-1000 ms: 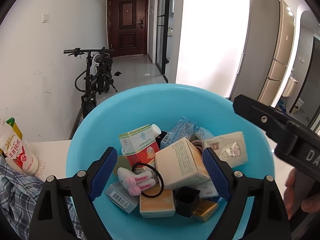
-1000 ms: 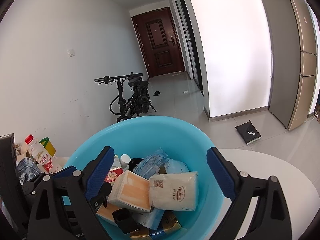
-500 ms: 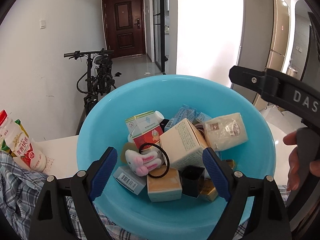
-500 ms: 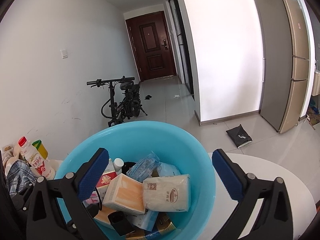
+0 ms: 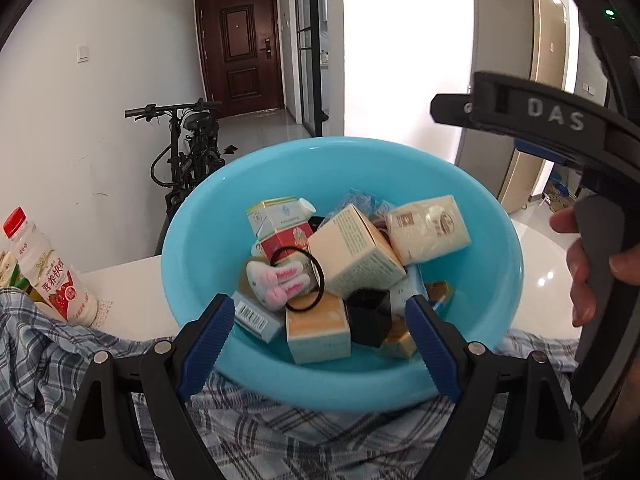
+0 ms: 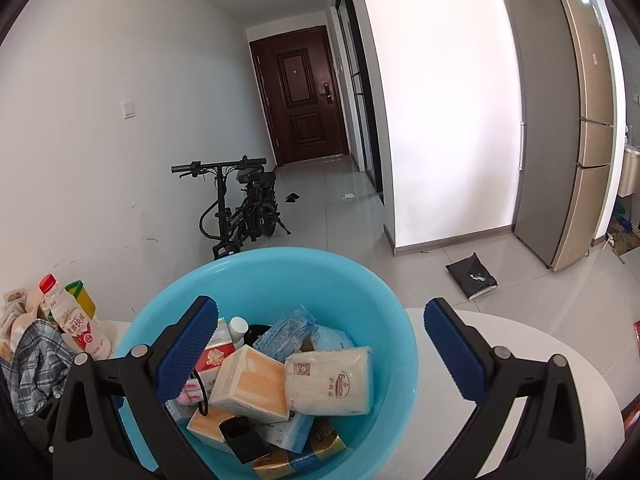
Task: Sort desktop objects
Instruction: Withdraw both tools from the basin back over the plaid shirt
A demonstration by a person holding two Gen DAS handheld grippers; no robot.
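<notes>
A light blue basin [image 5: 192,240] stands on the white table [image 5: 128,296], filled with small objects. Among them are a tissue pack [image 5: 430,232], a cream box [image 5: 354,252], a red and white carton [image 5: 280,228], a plush rabbit hair tie [image 5: 280,280], a black cube [image 5: 370,316] and an orange-topped box [image 5: 318,332]. My left gripper [image 5: 320,340] hovers open at the basin's near rim, holding nothing. My right gripper [image 6: 320,350] is wide open above the basin [image 6: 280,280], over the tissue pack [image 6: 330,380]. A hand [image 5: 580,264] holds its handle.
A plaid cloth [image 5: 60,352] lies under the basin's near side and to the left. A red-capped drink bottle [image 5: 48,276] stands at the left by other bottles. Beyond the table are a black bicycle [image 5: 188,152], a dark door and a tall fridge [image 6: 560,120].
My left gripper has drawn back from the basin, so the plaid cloth now shows beneath it. The right gripper's jaws stand slightly wider than a second ago.
</notes>
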